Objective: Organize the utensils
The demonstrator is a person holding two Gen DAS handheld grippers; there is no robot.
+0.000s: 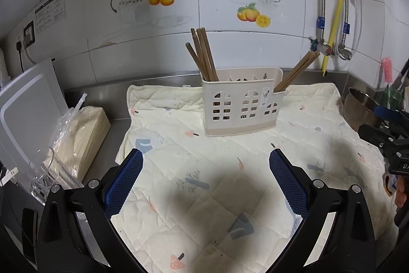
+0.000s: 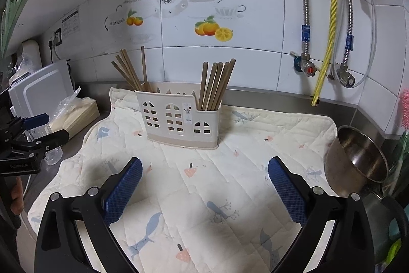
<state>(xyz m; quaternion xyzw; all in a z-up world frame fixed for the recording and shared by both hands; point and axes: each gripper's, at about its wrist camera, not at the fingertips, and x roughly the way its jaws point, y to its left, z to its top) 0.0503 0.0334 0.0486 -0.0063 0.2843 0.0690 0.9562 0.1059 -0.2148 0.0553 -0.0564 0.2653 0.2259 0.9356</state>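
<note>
The left gripper [image 1: 205,161] and right gripper [image 2: 205,169] both hover over the cream quilted cloth [image 2: 230,186], blue-padded jaws spread wide, gripping nothing. Ahead on the cloth stands the cream perforated plastic utensil holder [image 2: 179,119], brown wooden chopsticks [image 2: 217,85] upright in its end compartments.

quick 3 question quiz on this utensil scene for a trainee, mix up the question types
1. True or false: the left hand-held gripper is holding a chopstick.
2. Which compartment of the utensil holder has no chopsticks showing above its rim? A) left B) middle C) right
3. Fill in: the holder stands on a quilted ____.

Key:
1. False; both it and the right hand-held gripper are open and hold nothing.
2. B; the left chopsticks and right chopsticks fill the end compartments.
3. Mat.
</note>
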